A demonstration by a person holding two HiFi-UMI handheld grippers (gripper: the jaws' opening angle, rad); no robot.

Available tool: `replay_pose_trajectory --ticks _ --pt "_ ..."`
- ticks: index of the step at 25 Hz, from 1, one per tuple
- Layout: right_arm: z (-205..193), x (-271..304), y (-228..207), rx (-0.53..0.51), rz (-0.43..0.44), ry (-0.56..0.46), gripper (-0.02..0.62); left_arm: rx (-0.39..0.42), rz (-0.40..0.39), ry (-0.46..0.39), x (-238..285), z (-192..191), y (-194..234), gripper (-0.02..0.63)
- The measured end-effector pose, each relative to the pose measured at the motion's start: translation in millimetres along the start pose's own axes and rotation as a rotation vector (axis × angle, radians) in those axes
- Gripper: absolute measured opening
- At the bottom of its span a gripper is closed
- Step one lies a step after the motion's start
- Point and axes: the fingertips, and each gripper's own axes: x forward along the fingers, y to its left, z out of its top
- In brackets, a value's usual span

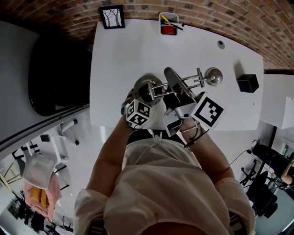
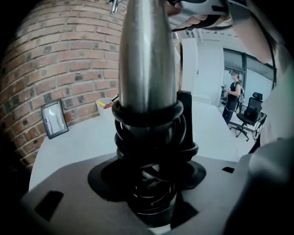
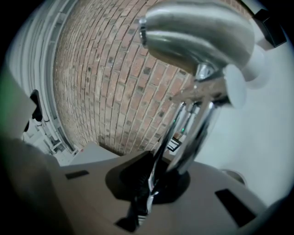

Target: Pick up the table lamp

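Brickwork (image 1: 220,13) across the top of the head view, white table (image 1: 115,55) below it. At the table's upper left, small framed picture (image 1: 111,17) against the wall. Right of that and lower, by the table's near edge, left gripper (image 1: 145,94) with its marker cube, pointing up-frame at the table lamp (image 1: 177,85) — chrome, at mid-frame over the near half of the table, long head lying across thin paired rods, a rounded chrome part at each end. Cannot be told whether its base rests on the tabletop. In the left gripper view, table lamp (image 2: 147,59) as a broad chrome column filling the centre, black ringed collar low on it, jaws partly spread to either side of that collar. One black jaw touching the collar on its right, the other lost behind the column, so no telling whether the pads press. At the far right of that view, a person (image 2: 232,98) standing beside an office chair (image 2: 250,114). Back in the head view, above the lamp at the table's top edge, red-and-white pen pot (image 1: 169,24). Just right of the lamp's head, right gripper (image 1: 173,102) — jaws pressed together, pinching one of the lamp's thin chrome rods. In the right gripper view, right gripper (image 3: 146,193) clamped on that rod low at centre, table lamp (image 3: 197,27) head looming at the upper right. Far right on the table, black box (image 1: 248,83), well apart from the lamp.
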Motion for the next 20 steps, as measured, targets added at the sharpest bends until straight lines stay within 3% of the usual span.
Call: replay_pose_trajectory --ticks 6,14,20 --pt "-7 0 4 0.034 -0.011 0.033 0.023 0.044 -0.120 0.091 -1 1 -4 0.264" --pt "14 -1 36 0.065 0.011 0.004 0.023 0.069 -0.244 0.066 -15 38 -5 0.262" --pt "28 -3 58 0.075 0.022 -0.036 0.023 0.100 -0.292 0.082 -34 56 0 0.262"
